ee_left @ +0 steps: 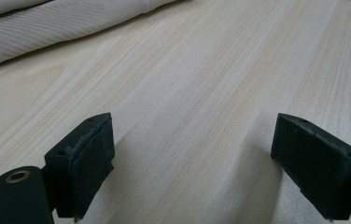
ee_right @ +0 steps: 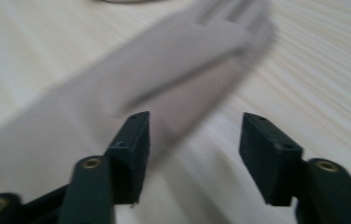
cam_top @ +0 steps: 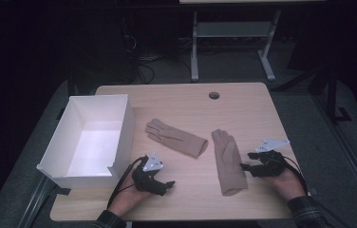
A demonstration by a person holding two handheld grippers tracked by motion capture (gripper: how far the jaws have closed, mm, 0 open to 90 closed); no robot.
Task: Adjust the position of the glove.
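The right gripper [cam_top: 246,161], jaws spread and empty, sits at three o'clock of the nearer glove [cam_top: 229,164]; it should pinch the edge squarely.

From above the near edge we look forward and down over the whole counter [cam_top: 243,102], far enough off to take in the floor beyond. The left gripper view sits low, close over the wood, looking along its fingers [ee_left: 89,161] toward a glove's [ee_left: 47,23] edge. The right gripper view, equally close and blurred, seems to face the other glove [ee_right: 131,88] lengthwise. Each shares with the high view that counter patch by its own glove [cam_top: 229,161].
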